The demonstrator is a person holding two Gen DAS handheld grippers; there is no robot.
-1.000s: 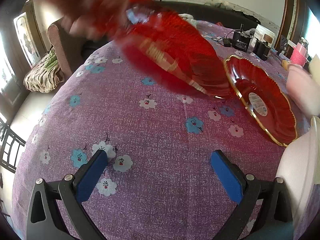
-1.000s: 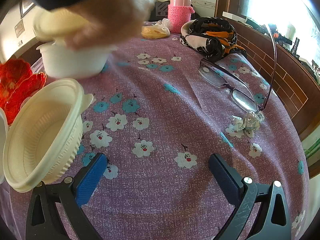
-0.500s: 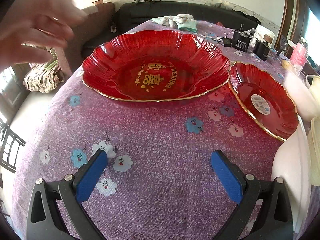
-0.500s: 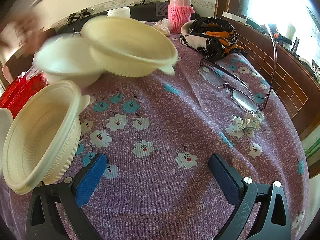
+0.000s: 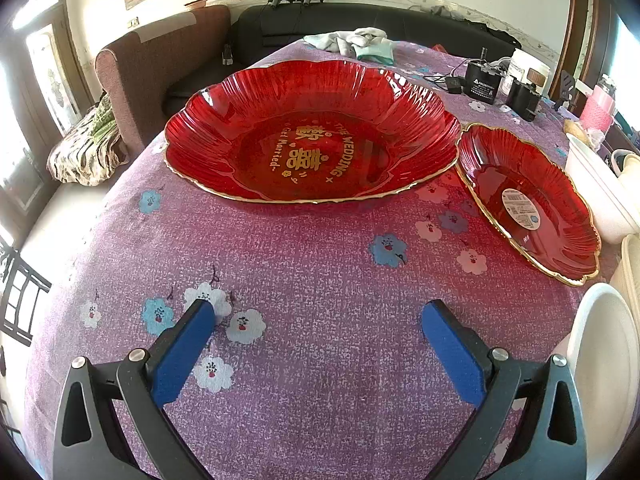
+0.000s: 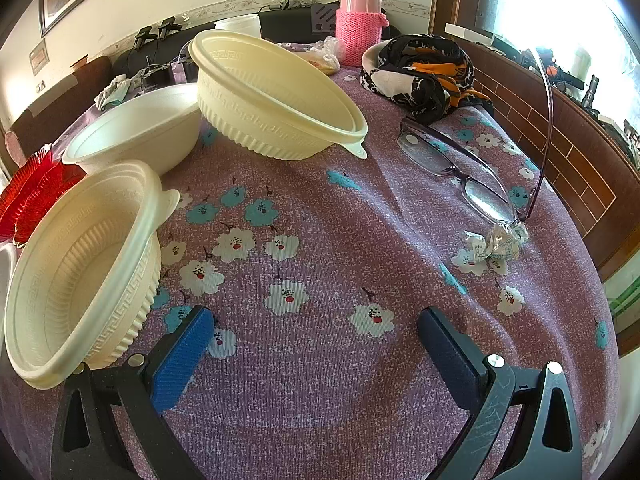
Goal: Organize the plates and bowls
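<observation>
In the left wrist view a large red glass plate [image 5: 312,132] with gold lettering lies ahead of my open, empty left gripper [image 5: 318,320]. A smaller red plate [image 5: 528,204] lies to its right, and white bowls [image 5: 604,360] show at the right edge. In the right wrist view my right gripper [image 6: 312,328] is open and empty. A cream ribbed bowl [image 6: 76,276] sits beside its left finger. A second cream bowl [image 6: 272,100] sits tilted farther back, next to a white bowl [image 6: 136,132]. The red plate's edge [image 6: 32,192] shows at far left.
Purple flowered cloth [image 5: 320,264] covers the table. Glasses [image 6: 472,168] and a crumpled wrapper [image 6: 492,244] lie right of my right gripper. A scarf [image 6: 420,68] and pink flask [image 6: 360,16] stand behind. Chargers [image 5: 484,84] and a cloth [image 5: 356,44] lie at the far edge. Sofas stand beyond.
A hand set the large red plate down on the cloth and withdrew. Another hand set the white bowl and the second cream bowl down and left. Both grippers stayed still.
</observation>
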